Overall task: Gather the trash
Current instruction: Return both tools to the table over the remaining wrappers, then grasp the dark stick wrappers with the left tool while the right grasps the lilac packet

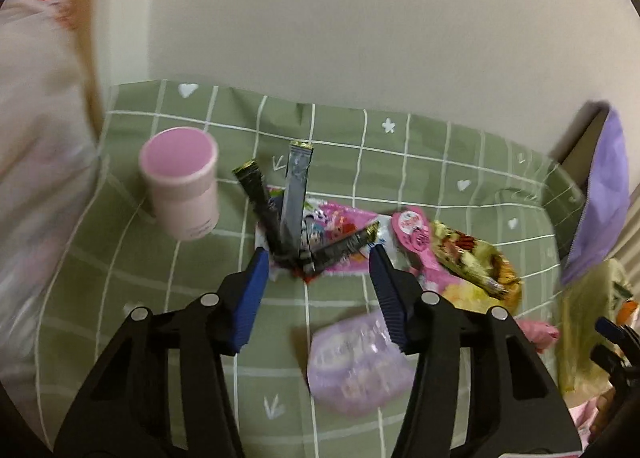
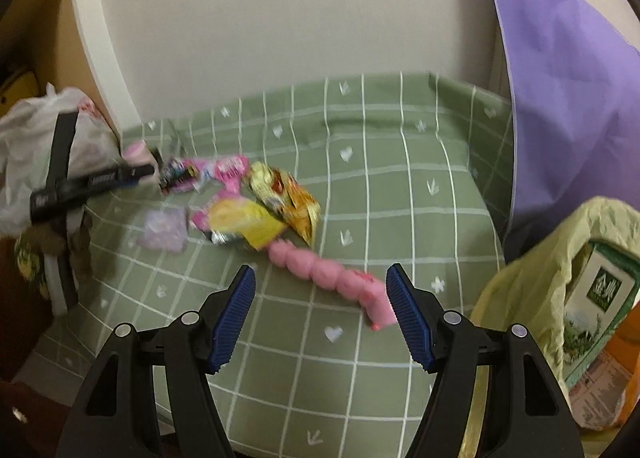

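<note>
Left tongs (image 1: 318,258): jaws partly apart, holding nothing; close them on the dark foil stick packets (image 1: 294,202) between the tips.
Right tongs (image 2: 320,290): wide, holding nothing; the bumpy pink wrapper (image 2: 328,276) lies between the tips, so go lower, then squeeze.
Green checked cloth (image 2: 360,186): pinch only trash.
Yellow-green plastic bag (image 2: 532,298): right of the right tongs, likely for the trash.

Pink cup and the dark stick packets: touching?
Apart. The left wrist view shows green tablecloth between the pink cup and the nearest of the dark stick packets.
</note>
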Demonstrator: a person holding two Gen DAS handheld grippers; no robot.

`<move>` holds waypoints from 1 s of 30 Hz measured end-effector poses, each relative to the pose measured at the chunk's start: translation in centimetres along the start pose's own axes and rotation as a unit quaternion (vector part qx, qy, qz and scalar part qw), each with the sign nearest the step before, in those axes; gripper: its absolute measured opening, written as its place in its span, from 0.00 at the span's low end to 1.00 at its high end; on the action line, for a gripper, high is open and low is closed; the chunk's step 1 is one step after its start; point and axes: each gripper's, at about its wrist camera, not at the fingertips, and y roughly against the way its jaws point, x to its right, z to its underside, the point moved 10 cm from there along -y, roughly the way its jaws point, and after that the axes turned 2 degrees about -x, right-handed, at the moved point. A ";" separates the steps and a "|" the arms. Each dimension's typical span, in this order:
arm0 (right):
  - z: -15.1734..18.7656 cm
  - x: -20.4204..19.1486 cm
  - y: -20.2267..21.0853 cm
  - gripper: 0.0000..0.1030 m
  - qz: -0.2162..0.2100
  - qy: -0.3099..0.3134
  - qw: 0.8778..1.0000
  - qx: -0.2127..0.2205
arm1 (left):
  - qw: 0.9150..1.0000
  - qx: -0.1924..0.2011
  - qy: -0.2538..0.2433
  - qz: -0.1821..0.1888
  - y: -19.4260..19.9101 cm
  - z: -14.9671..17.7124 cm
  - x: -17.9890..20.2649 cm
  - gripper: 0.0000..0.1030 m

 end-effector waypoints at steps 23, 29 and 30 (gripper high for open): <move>-0.4 -12.9 -8.6 0.62 -0.195 0.126 0.971 -0.063 | 0.997 -0.050 0.055 -0.028 7.0 6.6 -3.4 0.08; -2.8 -17.6 -11.4 0.62 -0.232 0.183 0.955 -0.043 | 0.995 -0.064 0.053 -0.047 9.2 8.4 -4.7 0.08; -3.5 -18.1 -12.3 0.61 -0.229 0.190 0.954 -0.040 | 0.995 -0.067 0.054 -0.049 9.4 8.7 -4.9 0.08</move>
